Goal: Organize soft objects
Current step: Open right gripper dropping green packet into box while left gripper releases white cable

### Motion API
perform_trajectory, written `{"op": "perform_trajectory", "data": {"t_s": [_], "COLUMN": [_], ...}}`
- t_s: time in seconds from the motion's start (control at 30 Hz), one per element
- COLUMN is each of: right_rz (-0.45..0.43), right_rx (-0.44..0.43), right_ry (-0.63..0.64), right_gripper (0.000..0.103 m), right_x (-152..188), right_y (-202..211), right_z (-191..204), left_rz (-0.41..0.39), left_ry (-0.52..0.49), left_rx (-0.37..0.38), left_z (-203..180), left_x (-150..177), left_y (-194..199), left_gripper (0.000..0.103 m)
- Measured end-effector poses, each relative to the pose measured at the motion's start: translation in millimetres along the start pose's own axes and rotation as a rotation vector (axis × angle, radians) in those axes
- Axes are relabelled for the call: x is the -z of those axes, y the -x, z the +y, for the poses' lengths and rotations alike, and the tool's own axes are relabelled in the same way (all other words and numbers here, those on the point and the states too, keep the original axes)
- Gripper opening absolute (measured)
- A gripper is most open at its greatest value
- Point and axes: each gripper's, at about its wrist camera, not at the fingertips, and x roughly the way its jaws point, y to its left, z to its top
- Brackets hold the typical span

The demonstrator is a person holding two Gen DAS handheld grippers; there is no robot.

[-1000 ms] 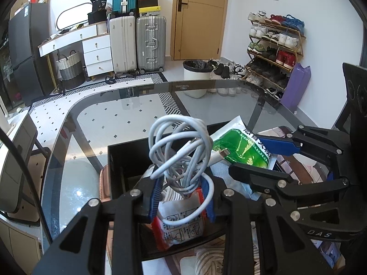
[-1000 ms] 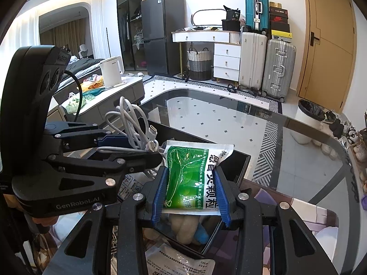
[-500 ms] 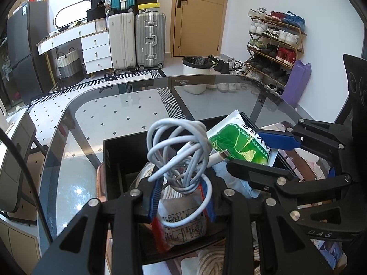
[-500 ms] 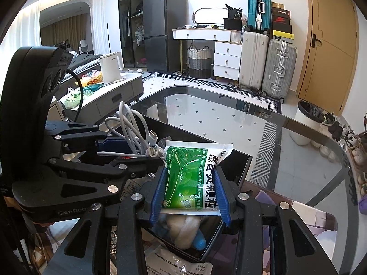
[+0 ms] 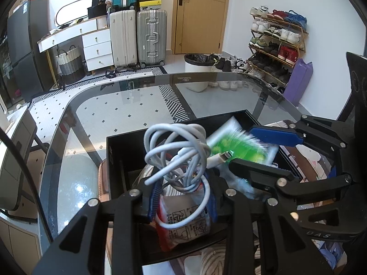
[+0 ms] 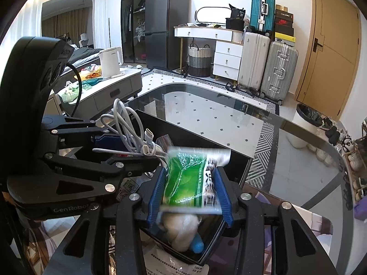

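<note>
The black storage box point(image 5: 119, 158) on the glass table point(image 5: 142, 100) sits lower and nearer under your grippers than a second ago. Your right gripper point(image 6: 190, 192) has stayed clamped on the green medicine packet point(image 6: 188, 181) — now motion-blurred above the box's right side. Your left gripper point(image 5: 183, 197) still pinches the white coiled charging cable point(image 5: 176, 151), just left of the packet.

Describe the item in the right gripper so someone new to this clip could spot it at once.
On the glass table stands an open black box. Right above it, the right gripper pinches a flat packet between its blue pads. It is the only bright green thing there, with a white printed edge, unlike the white cable bundled in the left gripper.
</note>
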Motion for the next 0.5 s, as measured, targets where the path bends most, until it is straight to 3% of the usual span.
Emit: {"op": "perform_trajectory", "data": {"t_s": [0.07,0.17,0.33,0.43,0.47,0.5], "right_rz": [-0.006,-0.018,-0.049,-0.066,-0.07,-0.072], "right_rx": [0.003,0.015,0.02,0.021,0.019,0.019], "right_ry": [-0.003,-0.011,-0.037,-0.055,-0.063,-0.072], "right_gripper": [0.047,0.055,0.086,0.093,0.095,0.101], "right_x": [0.6,2.0,6.0,9.7,10.8,10.9], "right_y": [3.0,12.7,32.9,44.4,48.3,51.5], "right_z": [-0.3,-3.7,-9.7,-12.0,-13.1,-14.8], "left_rz": [0.006,0.004,-0.011,-0.014,-0.014,-0.016], "left_ry": [0.004,-0.004,-0.006,-0.012,-0.012,-0.011], "left_rx": [0.004,0.002,-0.008,-0.013,-0.014,-0.019], "left_z": [0.8,0.2,-2.0,-3.7,-4.0,-4.4], "left_x": [-0.5,0.5,1.8,3.6,4.6,4.9], "left_y": [1.1,5.5,16.7,23.3,25.1,27.7], "left_gripper": [0.034,0.046,0.057,0.06,0.067,0.081]}}
